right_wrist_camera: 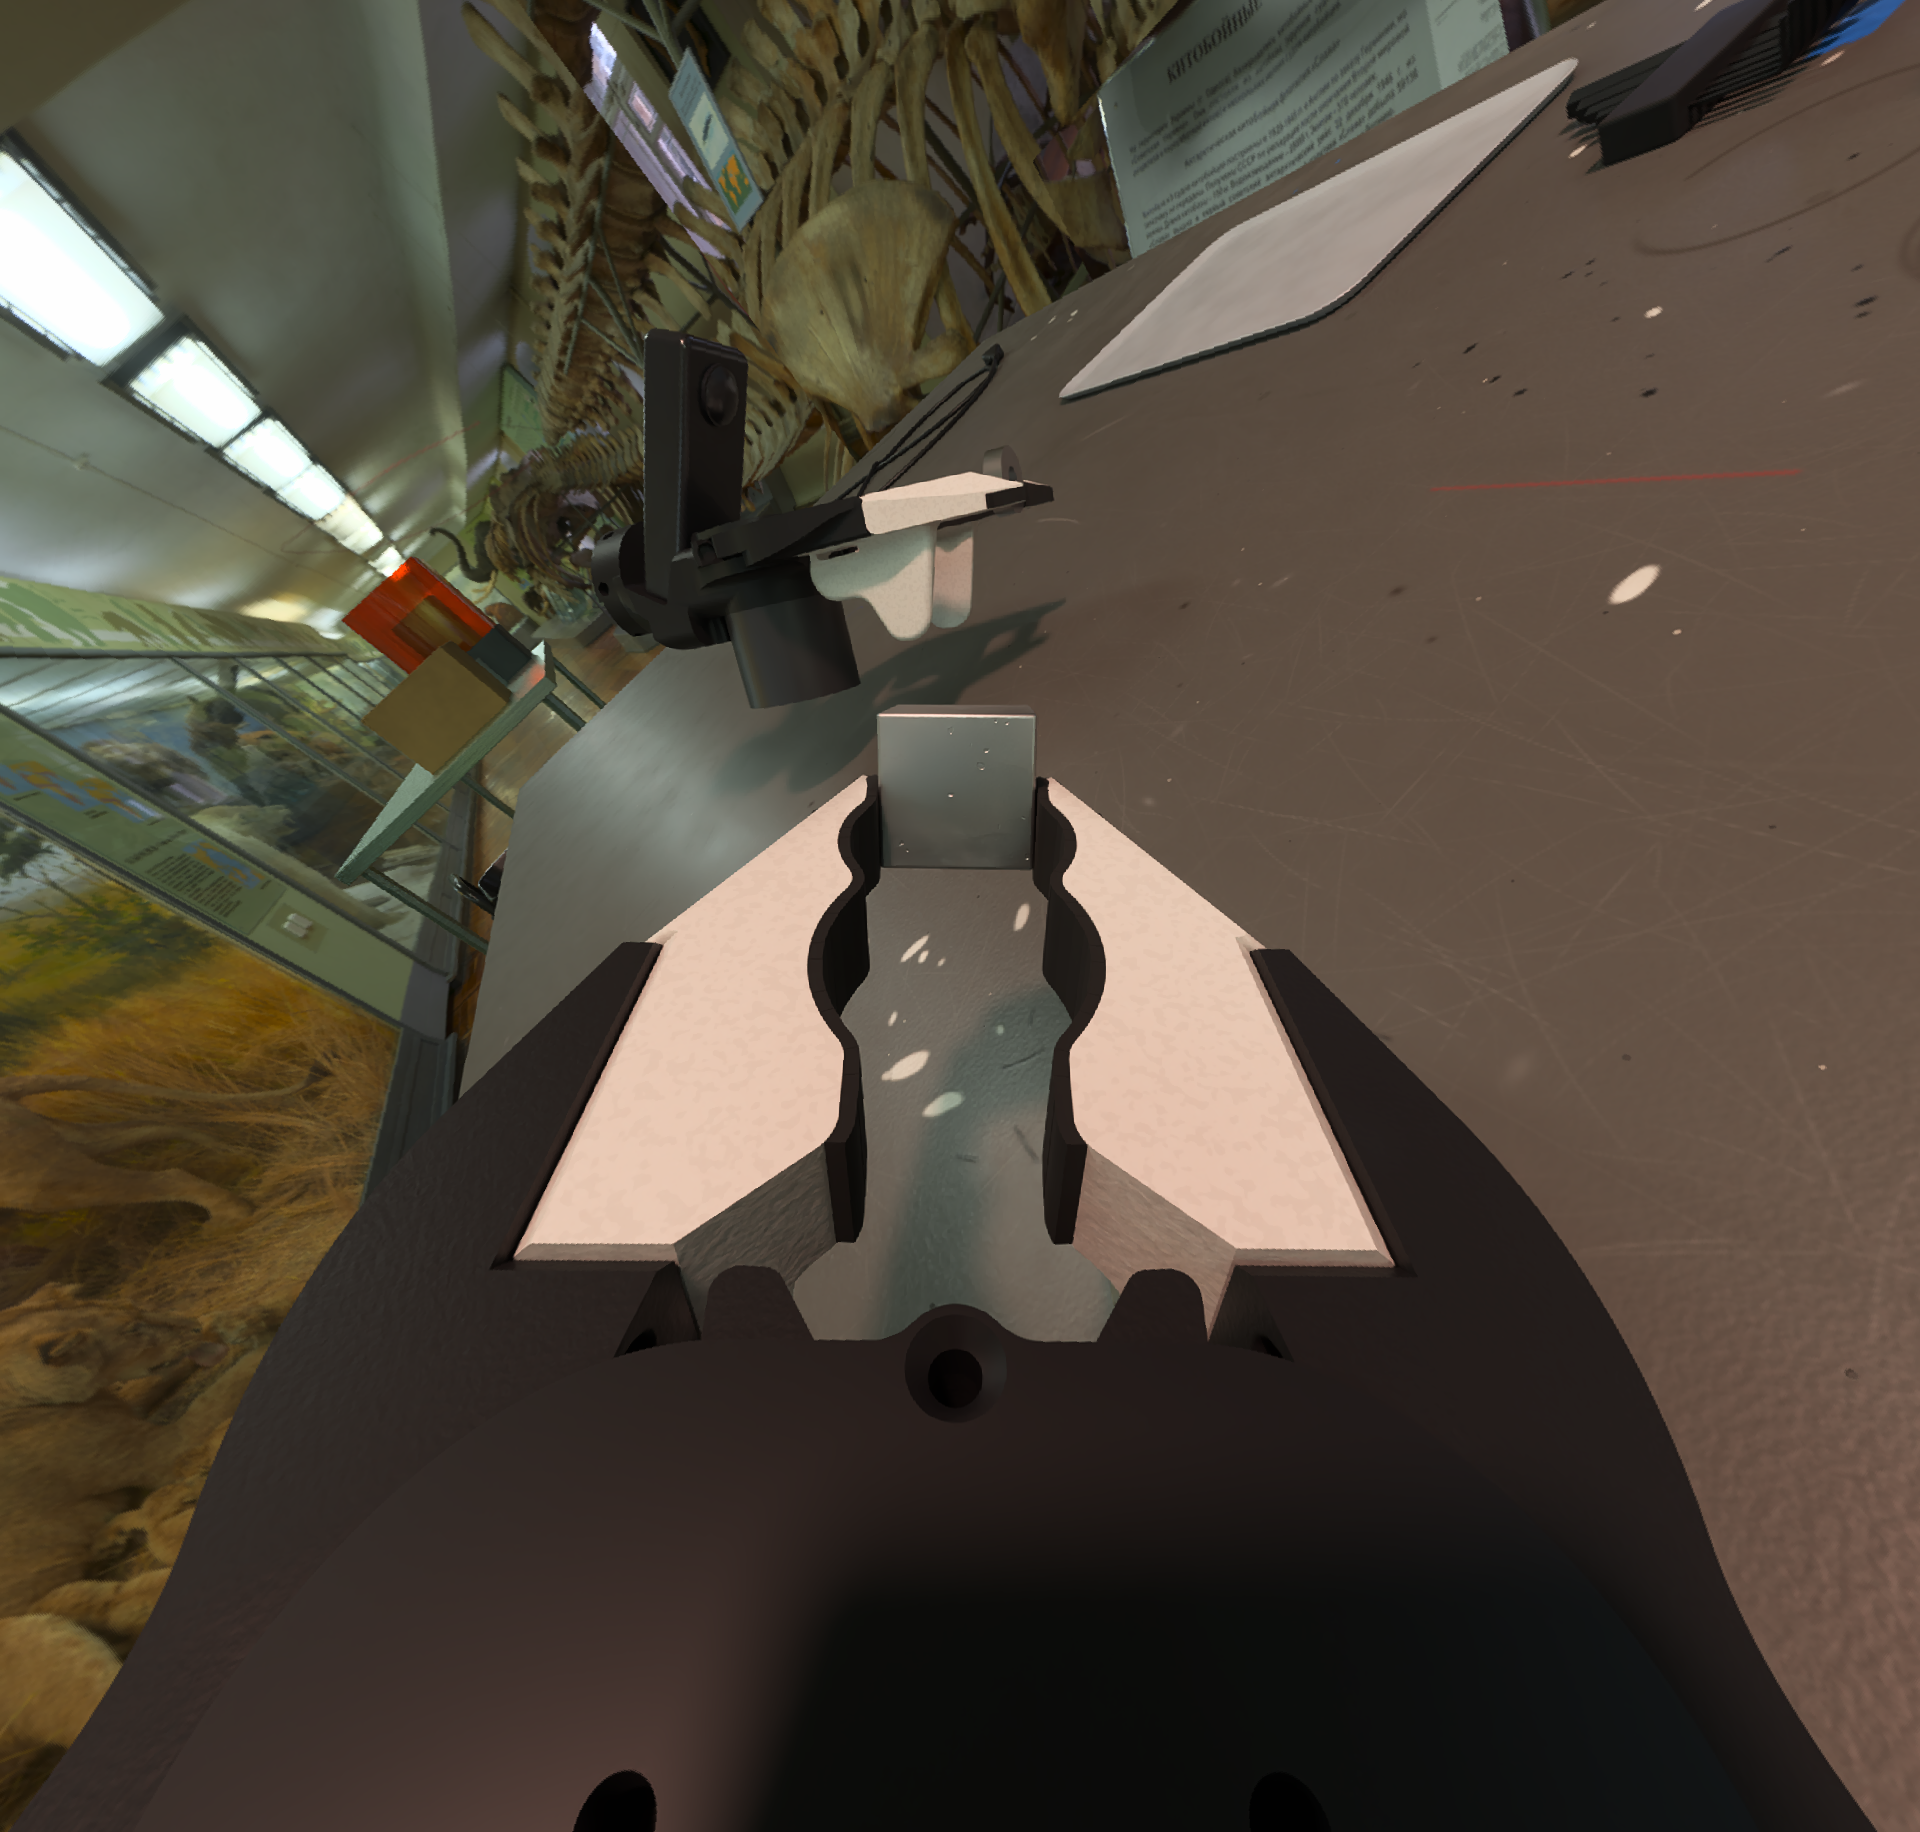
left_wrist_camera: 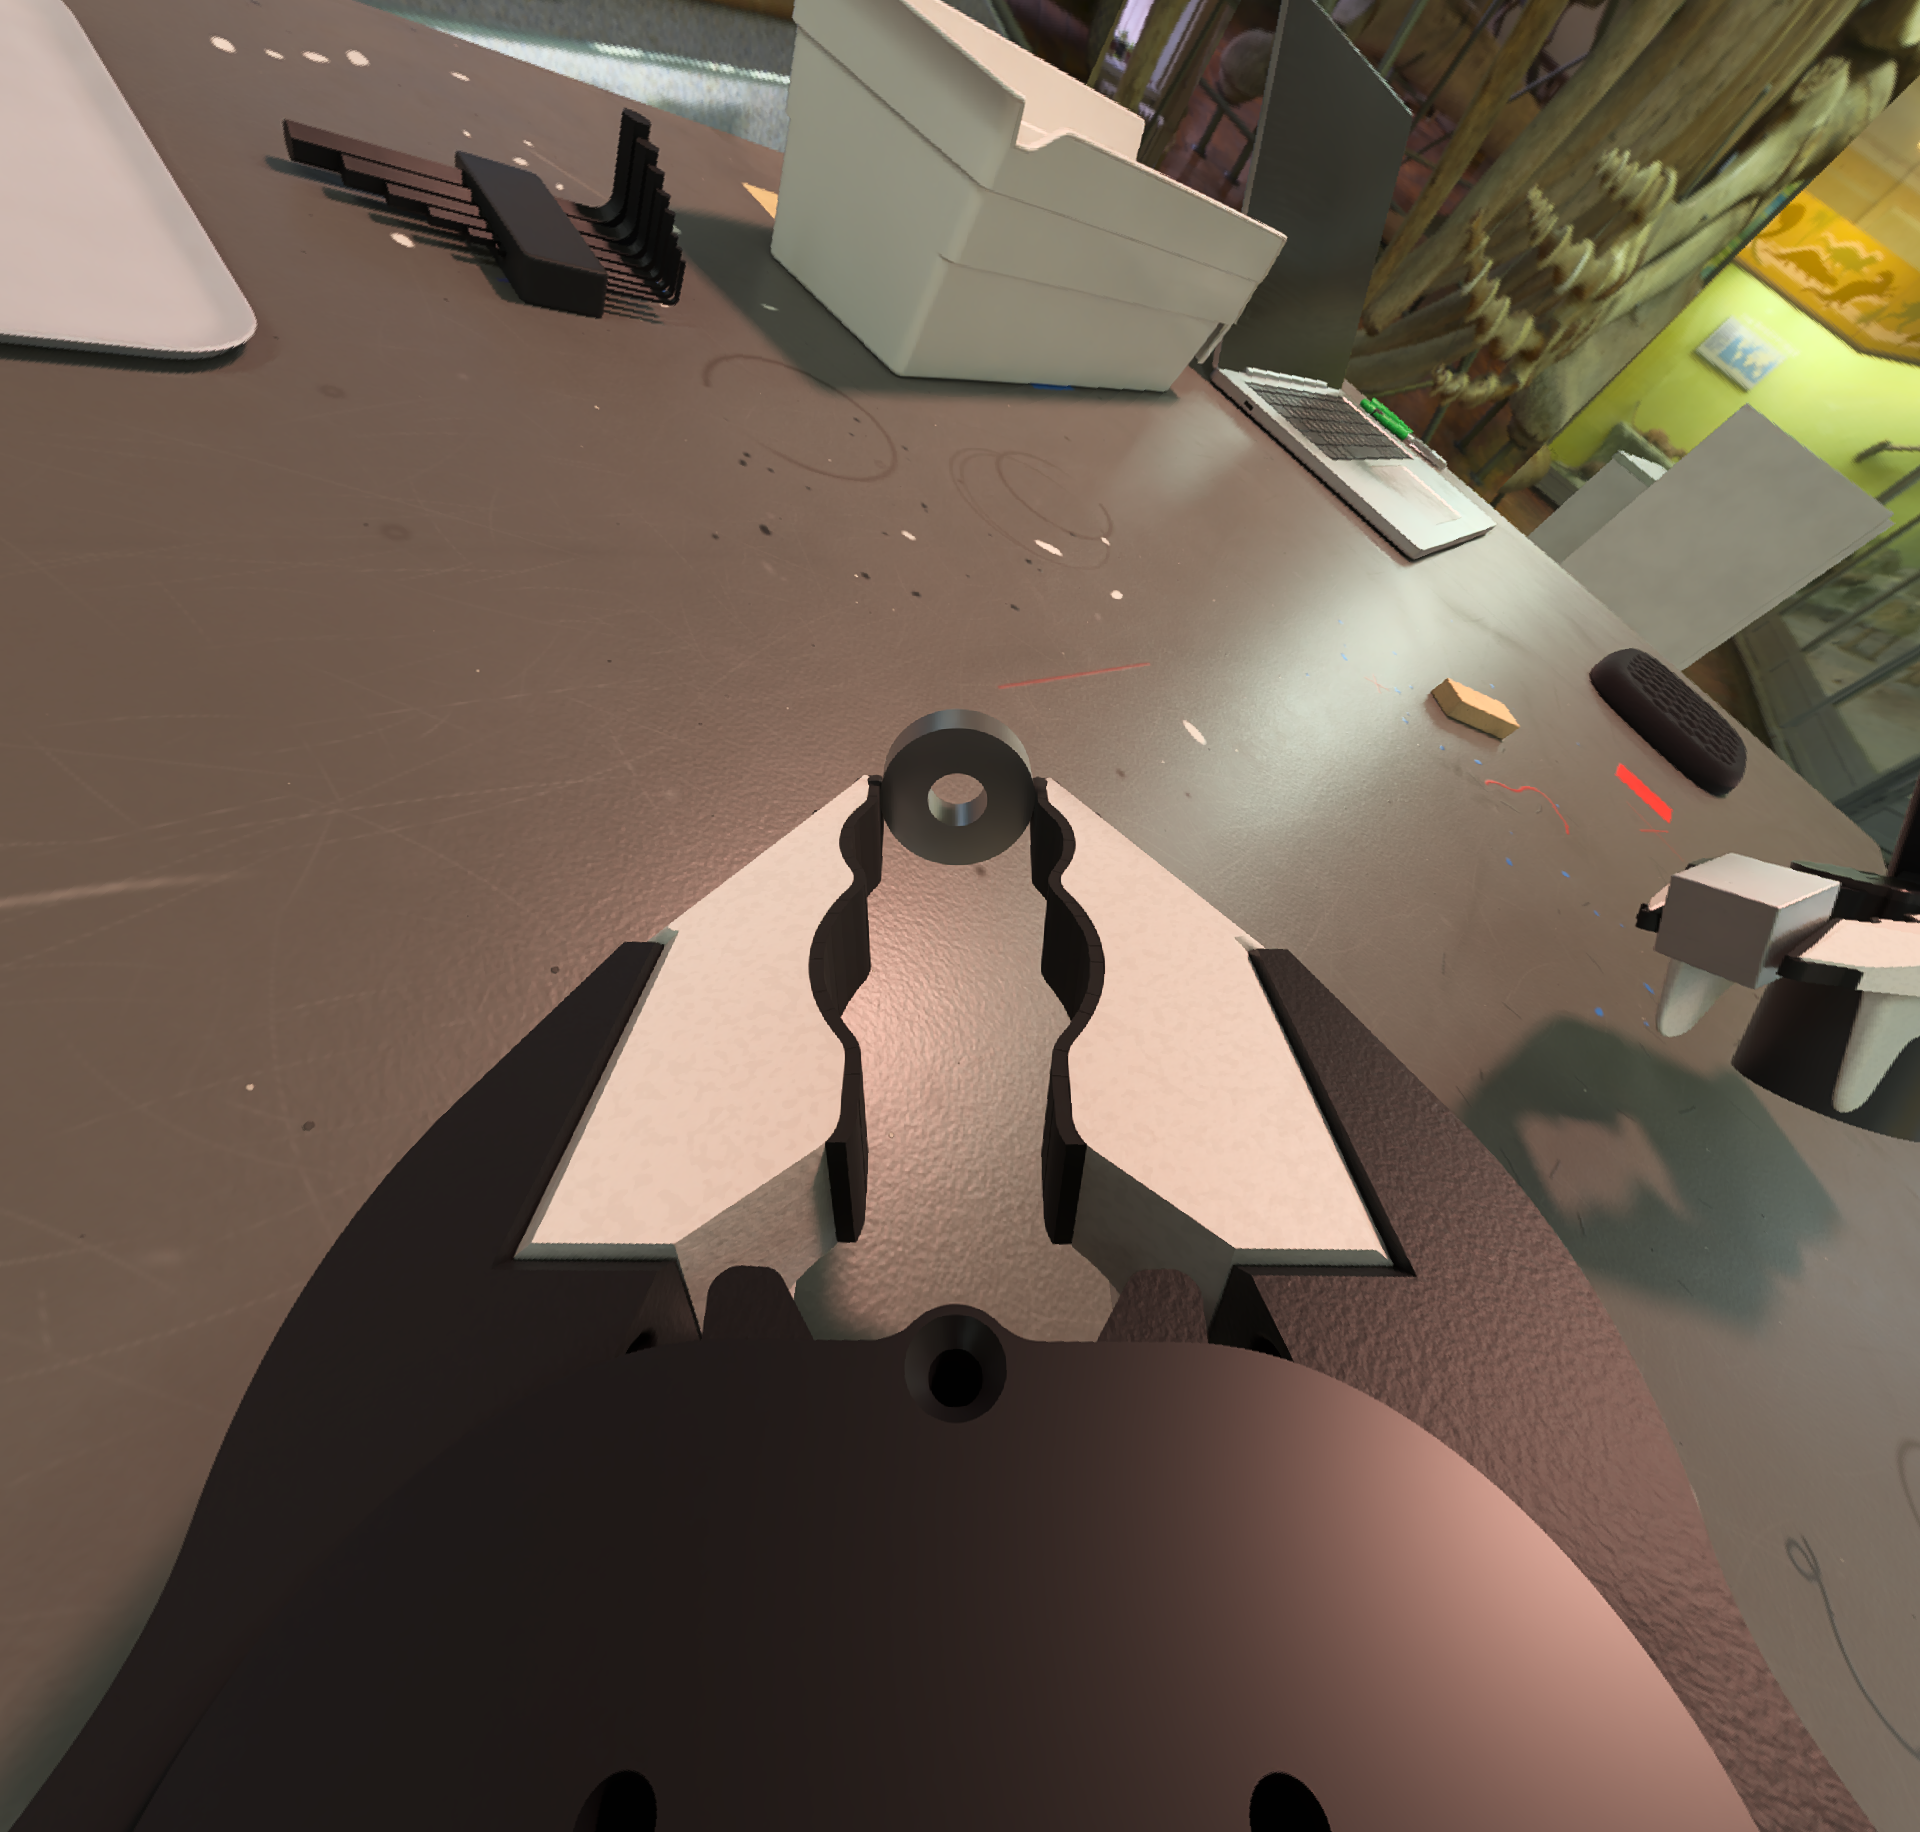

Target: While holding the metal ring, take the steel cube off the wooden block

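My left gripper point(left_wrist_camera: 956, 793) is shut on the grey metal ring point(left_wrist_camera: 956, 756), held upright above the table with its hole facing the camera. My right gripper point(right_wrist_camera: 956, 795) is shut on the steel cube point(right_wrist_camera: 956, 785) and holds it above the table. In the left wrist view the right gripper point(left_wrist_camera: 1733, 946) with the cube point(left_wrist_camera: 1730, 909) hangs at the right edge. The small tan wooden block point(left_wrist_camera: 1475, 708) lies on the table beyond it, apart from the cube. The right wrist view shows the left gripper point(right_wrist_camera: 935, 535) ahead, with the ring's edge point(right_wrist_camera: 1001, 461) just showing.
On the brown table point(left_wrist_camera: 520, 639) stand a white bin point(left_wrist_camera: 997, 224), an open laptop point(left_wrist_camera: 1351, 452), a black hex key set point(left_wrist_camera: 509, 213), a white tray point(left_wrist_camera: 94, 193) and a black oval speaker point(left_wrist_camera: 1673, 717). The table's edge runs along the right.
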